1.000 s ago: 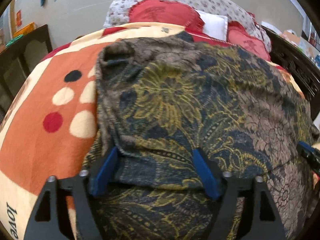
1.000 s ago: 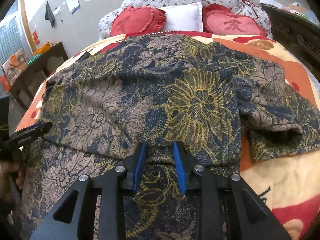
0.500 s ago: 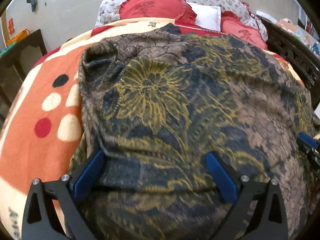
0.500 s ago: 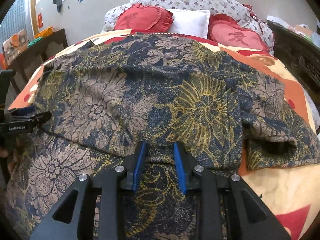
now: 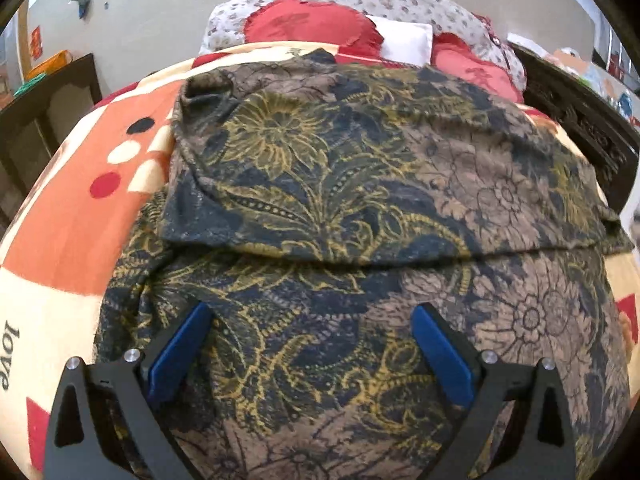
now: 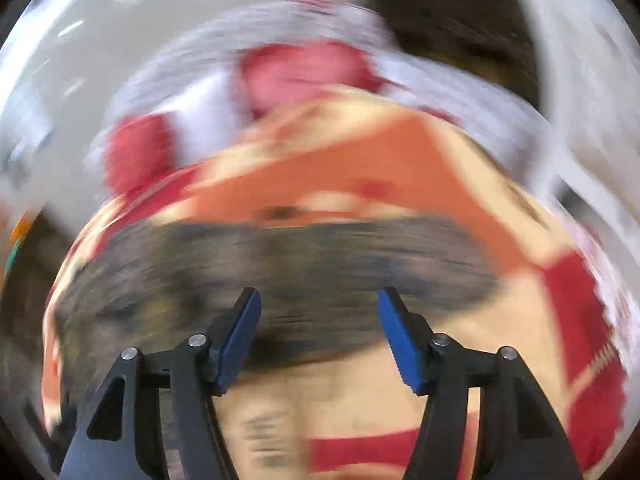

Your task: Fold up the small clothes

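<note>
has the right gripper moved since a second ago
Yes. The right gripper has swung right: the garment that filled its view now lies mostly left, with bare blanket ahead.

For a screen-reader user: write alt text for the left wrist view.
A dark floral-print garment, its top layer folded over toward the camera, lies on an orange and cream blanket on a bed. The left gripper hovers open above it, blue pads spread wide. Red cushions sit at the head.

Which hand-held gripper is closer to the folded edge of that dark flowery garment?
Left. The left hand-held gripper hangs open over the garment, just below its fold. The right hand-held gripper, jaws opening and empty, sits at the garment's border; blur hides more.
</note>
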A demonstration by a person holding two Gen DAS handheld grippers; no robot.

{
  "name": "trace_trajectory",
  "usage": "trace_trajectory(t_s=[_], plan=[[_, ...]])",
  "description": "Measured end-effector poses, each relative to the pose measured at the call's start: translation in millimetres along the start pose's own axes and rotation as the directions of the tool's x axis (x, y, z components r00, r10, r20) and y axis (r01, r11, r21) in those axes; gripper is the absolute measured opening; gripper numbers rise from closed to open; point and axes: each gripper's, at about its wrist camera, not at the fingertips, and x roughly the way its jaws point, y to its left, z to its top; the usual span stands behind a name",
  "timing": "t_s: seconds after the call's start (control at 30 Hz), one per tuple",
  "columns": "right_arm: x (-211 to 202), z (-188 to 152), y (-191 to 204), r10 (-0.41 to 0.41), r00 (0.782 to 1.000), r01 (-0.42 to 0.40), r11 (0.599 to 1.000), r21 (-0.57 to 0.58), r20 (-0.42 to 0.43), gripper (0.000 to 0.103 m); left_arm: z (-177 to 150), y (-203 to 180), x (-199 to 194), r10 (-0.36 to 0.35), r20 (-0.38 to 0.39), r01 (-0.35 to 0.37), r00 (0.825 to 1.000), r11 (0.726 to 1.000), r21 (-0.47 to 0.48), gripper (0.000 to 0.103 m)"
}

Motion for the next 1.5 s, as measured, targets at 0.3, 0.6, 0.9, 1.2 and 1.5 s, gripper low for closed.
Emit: trace_trajectory(t_s=[0.3, 0.6, 0.9, 1.2, 1.5], plan=[[27, 15, -73, 0.175, 0.984, -0.176, 0.973, 0.152, 0.018, 0.05, 1, 6, 1, 0.023, 0.008, -0.023, 1.0, 0.999, -0.026, 0.103], [45, 19, -55, 0.179, 0.983, -0.174, 0.978, 0.116, -0.038, 0.012, 1, 7, 2, 0.023, 0.008, -0.023, 1.0, 0.999, -0.028, 0.103], [-58, 88, -3, 0.019, 0.985, 0.013, 0.983, -0.185, 0.171, 0.007, 2, 8, 3, 0.019, 0.009, -0.019, 1.0, 0.999, -0.029, 0.102], [-142, 104, 66, 0.109, 0.948, 0.001, 0.938, -0.347, 0.299, 0.007, 1, 12, 2, 0.008, 0.013, -0.007, 1.0, 0.999, -0.039, 0.102], [-155, 2, 214, 0.463, 0.882, -0.341, 0.758, -0.555, 0.09, 0.007, 5, 20, -8, -0.053, 0.021, 0.055, 0.998, 0.996, -0.073, 0.102]])
